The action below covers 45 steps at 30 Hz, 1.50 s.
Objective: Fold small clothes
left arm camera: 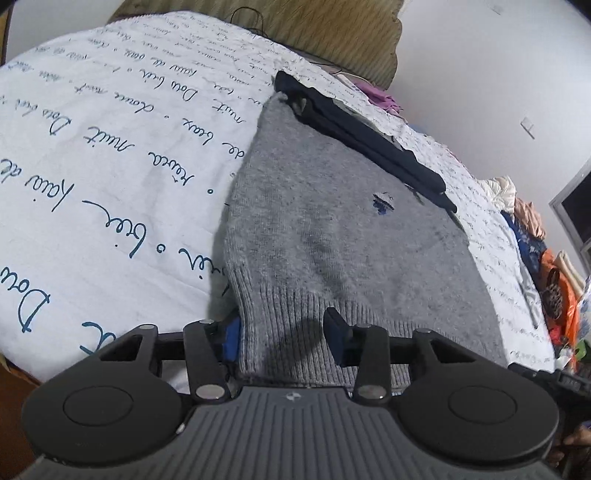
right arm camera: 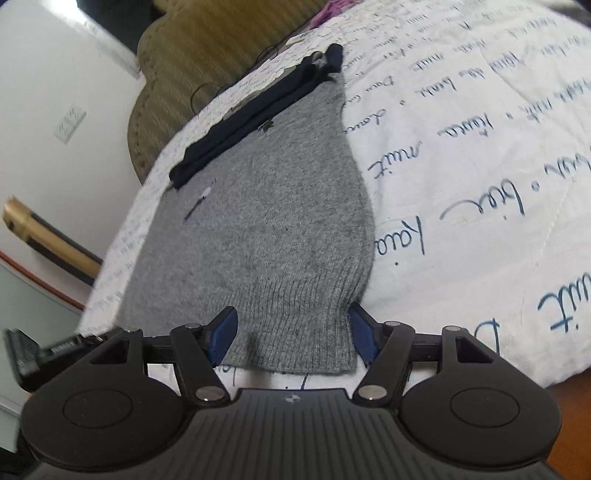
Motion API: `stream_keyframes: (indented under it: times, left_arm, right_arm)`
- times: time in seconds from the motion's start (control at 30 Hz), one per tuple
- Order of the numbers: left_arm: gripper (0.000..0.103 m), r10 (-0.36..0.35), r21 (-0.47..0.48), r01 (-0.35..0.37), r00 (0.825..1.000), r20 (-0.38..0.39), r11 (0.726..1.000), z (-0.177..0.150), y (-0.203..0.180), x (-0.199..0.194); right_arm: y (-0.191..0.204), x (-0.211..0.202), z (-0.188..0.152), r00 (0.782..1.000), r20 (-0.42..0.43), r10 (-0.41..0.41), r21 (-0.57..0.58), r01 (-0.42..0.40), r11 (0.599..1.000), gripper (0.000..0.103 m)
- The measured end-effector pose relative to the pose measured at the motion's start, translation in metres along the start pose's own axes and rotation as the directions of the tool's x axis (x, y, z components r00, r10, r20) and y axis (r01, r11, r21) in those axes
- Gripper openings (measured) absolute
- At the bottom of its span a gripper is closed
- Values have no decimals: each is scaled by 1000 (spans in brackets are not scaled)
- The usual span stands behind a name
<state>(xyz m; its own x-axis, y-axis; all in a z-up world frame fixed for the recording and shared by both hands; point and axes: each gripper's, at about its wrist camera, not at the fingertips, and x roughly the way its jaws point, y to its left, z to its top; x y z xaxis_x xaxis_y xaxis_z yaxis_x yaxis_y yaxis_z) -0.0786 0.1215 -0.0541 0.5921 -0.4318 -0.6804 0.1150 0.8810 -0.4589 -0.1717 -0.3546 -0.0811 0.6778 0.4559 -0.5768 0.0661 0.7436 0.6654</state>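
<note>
Grey knit sweater [left arm camera: 332,236] lies flat on the bed, over a white bedspread [left arm camera: 110,155] printed w/ blue script. Long axis runs from the ribbed hem [left arm camera: 332,314] at the bed's near edge straight away toward the headboard [left arm camera: 332,33] end. Sweater narrows going away, so it looks folded in lengthwise; far end meets a dark navy garment [left arm camera: 369,136], folded in a long strip, lying diagonally across the far corner and touching or overlapping it. Small navy embroidered logo [left arm camera: 382,203] on the chest part.

Left gripper [left arm camera: 282,338] is at the hem's left part: jaws part open, no frame-visible squeeze; left pad sits at the sweater's side edge, right pad on top of the rib, knit between them. Can't tell if the pads press. Right gripper [right arm camera: 291,336] is at the hem's right part: jaws wide, pads straddling the rib w/ the right pad just off the sweater's side edge, left pad above the knit, not clamped.

Room: broad bare bedspread beside the sweater's one long side, open toward that bed edge. Other long side is tighter, only a narrow band of bedspread before the bed edge and wall [right arm camera: 55,74]. Pile of mixed clothes [left arm camera: 535,240] further along the bed edge in the left view.
</note>
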Motion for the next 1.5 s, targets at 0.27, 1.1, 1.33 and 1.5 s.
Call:
stream_keyframes:
  times: [0.27,1.1,1.33,1.5]
  left_arm:
    - [13,24,25,-23,999,-37,999,5,-2,7]
    - [3,-63,93,60,998,30,994,88,-36,-3]
    - [3,-78,131,64,992,100,989,162,-62,35]
    - [3,-79,126,64,990,120,990,222,-78,81]
  right_arm:
    - [-3,2,2,1000,-6,24,13,-24,1000,62]
    - [8,-8,77,987,38,158,-31,-156,987,9]
    - [22,31,159,990,61,125,-165,-114,980,9]
    - [25,69,223,985,90,150,-156,-135,978,9]
